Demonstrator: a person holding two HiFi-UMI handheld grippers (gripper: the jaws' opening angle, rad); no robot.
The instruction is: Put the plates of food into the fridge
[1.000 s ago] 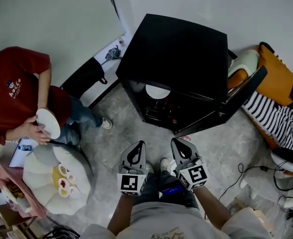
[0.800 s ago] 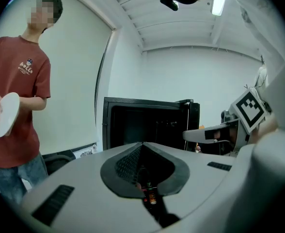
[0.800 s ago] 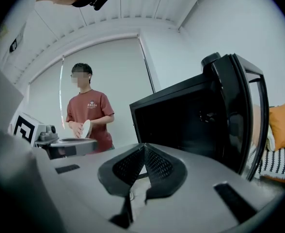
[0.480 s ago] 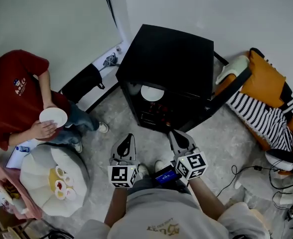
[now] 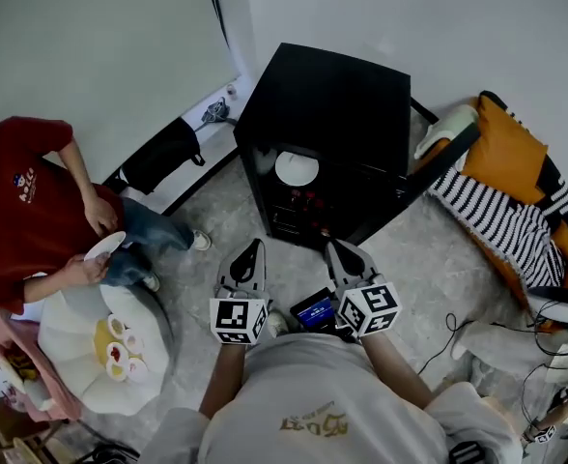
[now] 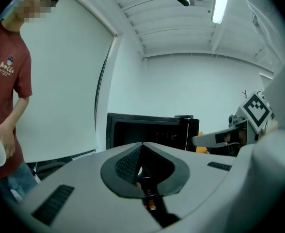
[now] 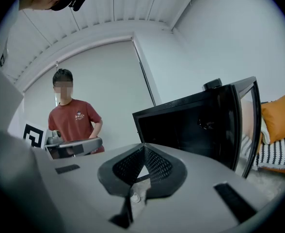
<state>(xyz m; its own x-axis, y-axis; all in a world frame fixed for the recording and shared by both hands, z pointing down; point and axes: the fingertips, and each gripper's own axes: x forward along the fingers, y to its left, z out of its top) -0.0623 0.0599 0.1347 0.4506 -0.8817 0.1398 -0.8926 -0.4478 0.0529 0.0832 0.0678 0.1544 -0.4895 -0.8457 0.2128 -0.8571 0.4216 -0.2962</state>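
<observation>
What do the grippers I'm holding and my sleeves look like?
Both are light grey: the left gripper and right gripper each taper into two broad fingers lined with dark mesh-textured pads. Each carries a white cube printed with black square markers. You wear a light grey short-sleeved shirt.

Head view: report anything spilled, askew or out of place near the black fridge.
Nothing spilled. The door of the black fridge stands open, a round white plate on its upper shelf; a striped cloth lies rumpled beside the door.
</observation>
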